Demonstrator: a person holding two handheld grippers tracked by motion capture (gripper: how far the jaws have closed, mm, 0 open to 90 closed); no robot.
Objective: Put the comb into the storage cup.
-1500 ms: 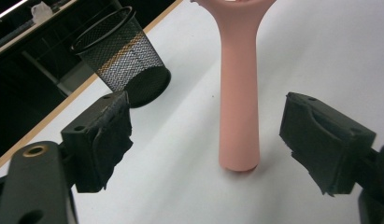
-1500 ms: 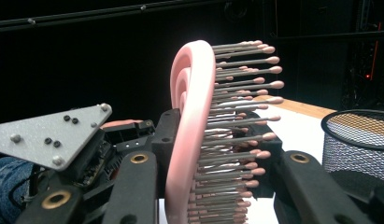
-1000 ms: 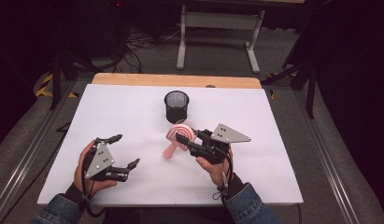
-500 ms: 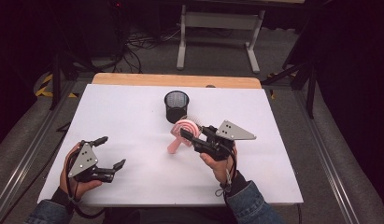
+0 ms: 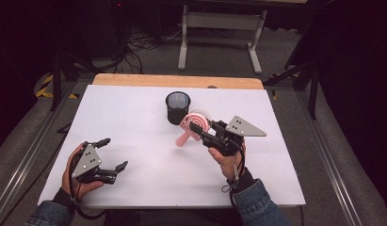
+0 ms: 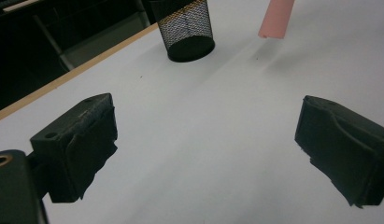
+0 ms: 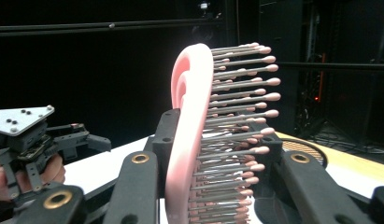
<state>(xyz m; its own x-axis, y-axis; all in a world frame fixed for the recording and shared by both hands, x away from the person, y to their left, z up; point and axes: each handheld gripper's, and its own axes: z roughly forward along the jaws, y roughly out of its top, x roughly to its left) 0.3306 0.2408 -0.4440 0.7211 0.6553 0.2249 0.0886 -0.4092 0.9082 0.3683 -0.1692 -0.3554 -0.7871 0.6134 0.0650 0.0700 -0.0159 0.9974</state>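
A pink hairbrush [image 5: 184, 138] with metal bristles is clamped by its head in my right gripper [image 5: 200, 128], lifted off the white table [image 5: 134, 108]. Its handle points down and left. In the right gripper view the brush [image 7: 192, 121] stands upright between the two black jaws of the right gripper [image 7: 215, 140], bristles facing right. A black mesh cup [image 5: 177, 107] stands just behind the brush. My left gripper [image 5: 113, 153] hovers at the table's front left, open with nothing in it. The left gripper view shows the left gripper [image 6: 213, 144] with its jaws wide apart, the cup [image 6: 187, 28] and the pink handle [image 6: 276, 18] farther off.
The table's wooden back edge [image 5: 177, 81] runs behind the cup. A metal stand [image 5: 219, 28] and cables lie on the dark floor beyond. In the right gripper view the left gripper [image 7: 31, 135] shows at the far left, and the cup's rim [image 7: 304, 150] is low on the right.
My right gripper has carried the brush slightly up and to the right, closer to the cup. The left hand has shifted a little to the left.
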